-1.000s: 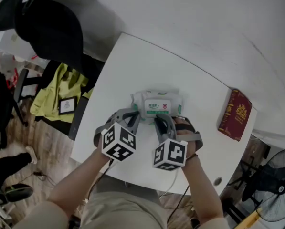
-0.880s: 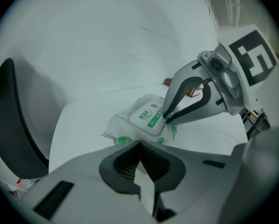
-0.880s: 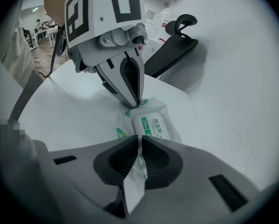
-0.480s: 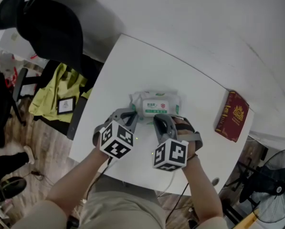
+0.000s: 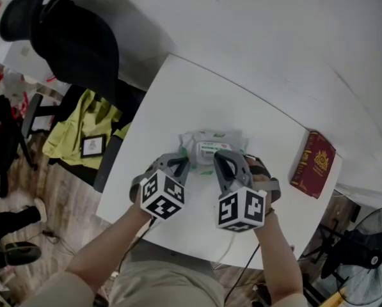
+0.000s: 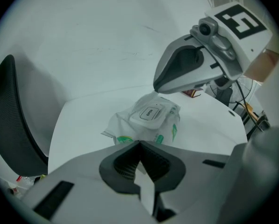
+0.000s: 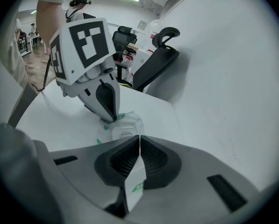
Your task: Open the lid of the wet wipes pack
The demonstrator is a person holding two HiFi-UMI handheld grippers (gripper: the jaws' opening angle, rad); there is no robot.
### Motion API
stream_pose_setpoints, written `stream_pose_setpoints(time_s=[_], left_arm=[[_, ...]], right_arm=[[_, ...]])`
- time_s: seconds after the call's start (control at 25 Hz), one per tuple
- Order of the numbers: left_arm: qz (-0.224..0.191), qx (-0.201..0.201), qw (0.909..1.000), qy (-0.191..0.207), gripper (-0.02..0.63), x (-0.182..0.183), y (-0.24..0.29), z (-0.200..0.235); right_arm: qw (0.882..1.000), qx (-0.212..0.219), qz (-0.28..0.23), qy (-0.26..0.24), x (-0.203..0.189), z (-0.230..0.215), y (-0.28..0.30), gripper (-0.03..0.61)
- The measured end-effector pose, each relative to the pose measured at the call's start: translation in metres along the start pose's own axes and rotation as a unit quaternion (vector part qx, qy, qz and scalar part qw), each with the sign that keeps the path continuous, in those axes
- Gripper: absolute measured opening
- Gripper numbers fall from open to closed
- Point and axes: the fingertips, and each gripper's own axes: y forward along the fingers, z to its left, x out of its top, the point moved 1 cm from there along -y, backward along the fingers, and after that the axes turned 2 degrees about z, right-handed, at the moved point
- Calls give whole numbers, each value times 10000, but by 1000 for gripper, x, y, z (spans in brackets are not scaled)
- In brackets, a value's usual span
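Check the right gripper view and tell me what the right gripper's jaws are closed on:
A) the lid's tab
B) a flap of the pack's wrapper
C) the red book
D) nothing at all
B: in the right gripper view the jaws of the right gripper are shut on a white, green-printed flap of the wet wipes pack, while the lid lies beyond them, untouched.

On white table (image 5: 197,101): wet wipes pack (image 5: 213,147) near middle, red book (image 5: 314,164) at right edge.
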Motion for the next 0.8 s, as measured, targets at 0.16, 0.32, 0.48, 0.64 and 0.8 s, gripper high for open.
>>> stream_pose_setpoints(time_s=[0.16, 0.32, 0.48, 0.64, 0.8], left_arm=[[3, 19, 10000, 33, 21, -1, -1, 1], [-50, 4, 10000, 12, 21, -1, -1, 1], [-123, -2, 9999, -16, 21, -1, -2, 1], [-196, -32, 9998, -33, 21, -1, -2, 2], [-296, -93, 9995, -87, 21, 0, -3, 1]], right_arm=[[9996, -198, -147, 103, 6, -20, 5, 31], [9981, -377, -334, 358, 7, -37, 16, 31], [9923, -394, -600, 1013, 5, -50, 26, 35], [9837, -370, -750, 1589, 0, -61, 39, 42], [9749, -281, -728, 2086, -8, -64, 53, 43]])
